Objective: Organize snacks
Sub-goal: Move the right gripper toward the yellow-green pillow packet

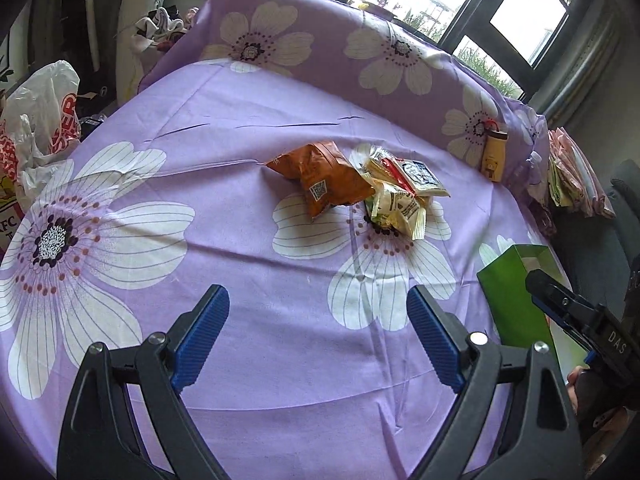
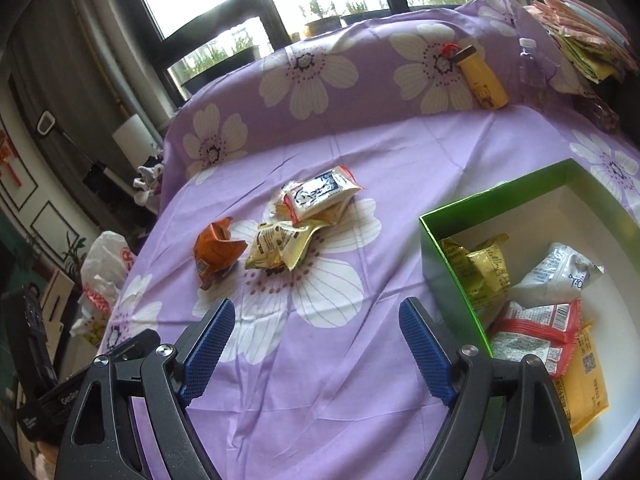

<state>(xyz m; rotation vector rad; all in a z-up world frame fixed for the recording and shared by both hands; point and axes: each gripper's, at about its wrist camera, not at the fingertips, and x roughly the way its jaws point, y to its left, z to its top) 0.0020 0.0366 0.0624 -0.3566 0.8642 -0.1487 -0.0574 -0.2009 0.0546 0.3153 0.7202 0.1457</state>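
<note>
Snacks heaped mid-bed, box at the right edge.

On the bedsheet (image 2: 320, 380) a crumpled packet (image 2: 218, 254) lies just left of a small pile of packets (image 2: 304, 220), touching it in the left wrist view. To the right of the pile stands an open box (image 2: 448, 256) with several packets (image 2: 532, 308) inside. Behind, a bottle (image 2: 482, 80) leans against the covered pillow (image 2: 328, 68). A plastic bag (image 1: 44, 120) sits off the bed's left side.

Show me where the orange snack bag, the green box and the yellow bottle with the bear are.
orange snack bag (image 2: 216, 254), right wrist view, middle of its crumpled front.
green box (image 2: 452, 264), right wrist view, its green outer side wall.
yellow bottle with the bear (image 2: 482, 78), right wrist view, middle of its body.
</note>
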